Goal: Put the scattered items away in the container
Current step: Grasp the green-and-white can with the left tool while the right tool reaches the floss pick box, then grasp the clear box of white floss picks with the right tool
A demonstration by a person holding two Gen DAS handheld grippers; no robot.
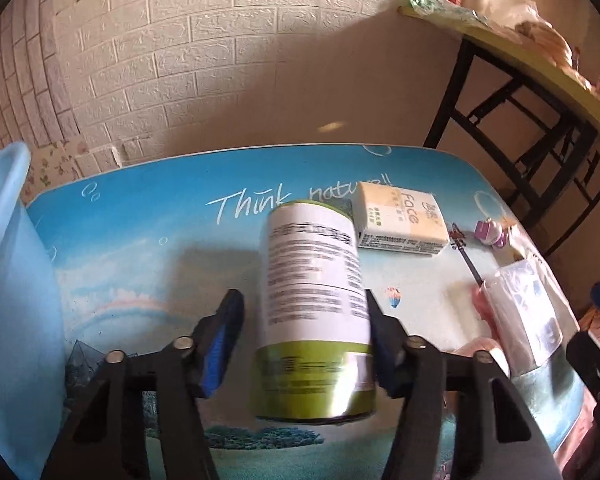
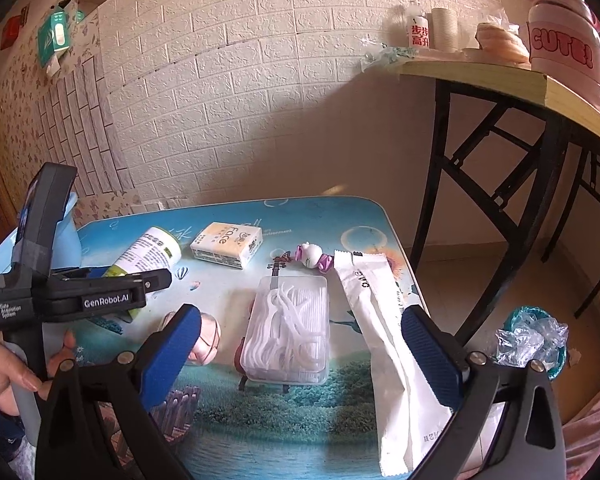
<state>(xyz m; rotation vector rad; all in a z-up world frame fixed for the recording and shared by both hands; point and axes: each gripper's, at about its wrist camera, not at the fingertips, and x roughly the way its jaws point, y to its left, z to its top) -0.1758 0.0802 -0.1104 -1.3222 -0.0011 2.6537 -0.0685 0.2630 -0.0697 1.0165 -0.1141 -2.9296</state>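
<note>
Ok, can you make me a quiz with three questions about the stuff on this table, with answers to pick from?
1. Where is the tissue pack?
A. On the table, beyond the can.
B. On the floor.
C. Stacked on top of the can.

2. What colour are the floss picks in the clear box?
A. Pink.
B. Green.
C. White.

3. How is the can?
A. Standing upright.
B. Lying on its side between the fingers of the left gripper.
C. Hanging in the air.

Answers:
1 A: the pack rests on the tabletop just past the can's far end.
2 C: the picks show white through the clear lid.
3 B: its printed side faces up and a finger sits on either side of it.
</note>
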